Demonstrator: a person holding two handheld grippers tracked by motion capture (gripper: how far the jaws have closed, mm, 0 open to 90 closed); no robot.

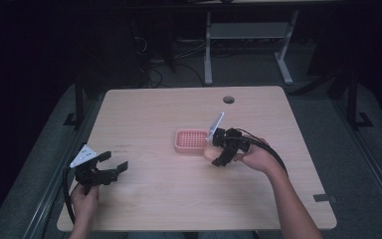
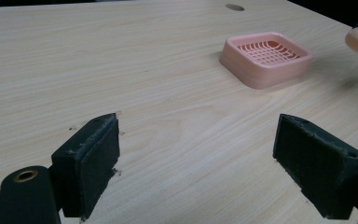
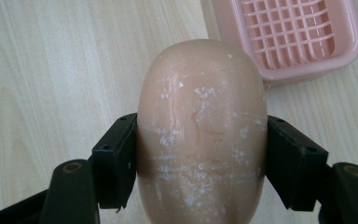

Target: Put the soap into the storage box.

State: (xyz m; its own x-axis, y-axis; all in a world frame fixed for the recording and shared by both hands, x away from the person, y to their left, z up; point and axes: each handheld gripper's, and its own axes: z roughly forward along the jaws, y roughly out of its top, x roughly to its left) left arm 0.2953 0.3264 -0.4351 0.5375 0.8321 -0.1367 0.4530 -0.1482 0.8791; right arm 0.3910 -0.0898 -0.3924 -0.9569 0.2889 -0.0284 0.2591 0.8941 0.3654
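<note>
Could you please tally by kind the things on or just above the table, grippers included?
Pink plastic soap dish with a slatted grid floor: 1
Peach oval bar of soap, clamped in the right gripper: 1
Black two-jaw grippers, left open and right shut: 2
Total: 4

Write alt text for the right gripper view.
A peach-coloured bar of soap, flecked with white, is clamped between the right gripper's two black jaws above a pale wooden table. Beyond it, at upper right, sits an empty pink soap dish with a slotted grid floor.
</note>
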